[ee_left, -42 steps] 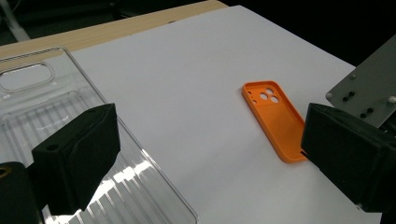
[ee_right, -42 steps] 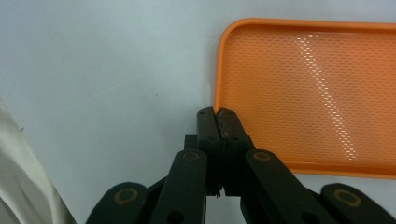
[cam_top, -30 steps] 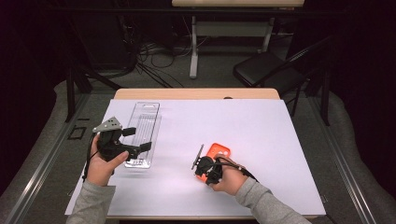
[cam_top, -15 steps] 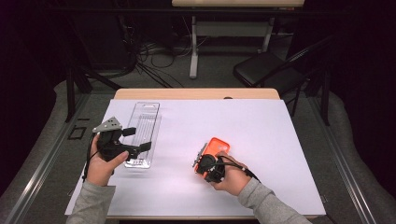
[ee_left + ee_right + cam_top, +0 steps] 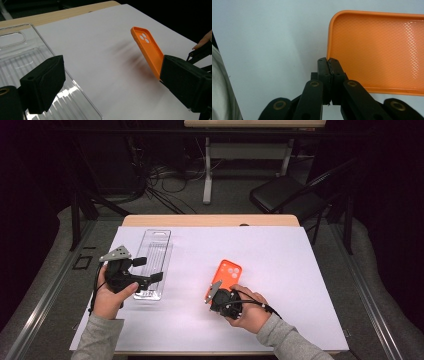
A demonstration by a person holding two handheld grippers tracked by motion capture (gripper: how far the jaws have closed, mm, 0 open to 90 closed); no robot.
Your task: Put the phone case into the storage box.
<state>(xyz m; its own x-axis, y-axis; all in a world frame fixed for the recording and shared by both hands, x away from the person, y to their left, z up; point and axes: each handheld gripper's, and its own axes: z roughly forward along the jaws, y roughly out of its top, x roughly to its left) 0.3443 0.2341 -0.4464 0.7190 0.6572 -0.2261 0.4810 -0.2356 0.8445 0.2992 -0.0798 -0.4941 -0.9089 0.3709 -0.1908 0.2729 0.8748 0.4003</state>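
An orange phone case (image 5: 228, 271) with round camera holes is held tilted above the white table cover. My right gripper (image 5: 214, 292) is shut on the case's near corner edge. In the right gripper view the closed jaws (image 5: 328, 63) pinch the rim of the case (image 5: 377, 47), whose textured inside faces the camera. The left gripper view shows the case (image 5: 147, 50) slanting over its own shadow. My left gripper (image 5: 148, 269) stands open over the near end of a clear plastic tray (image 5: 156, 245), with nothing between its jaws (image 5: 113, 85).
The clear ribbed tray (image 5: 17, 50) lies lengthwise at the left of the white cover (image 5: 280, 250). A strip of wooden table edge (image 5: 210, 220) runs along the far side. Beyond it stand a black chair (image 5: 285, 195), table legs and floor cables.
My right hand has risen a little and carried the orange case up with it, so the case now stands more tilted. The left hand has stayed where it was.
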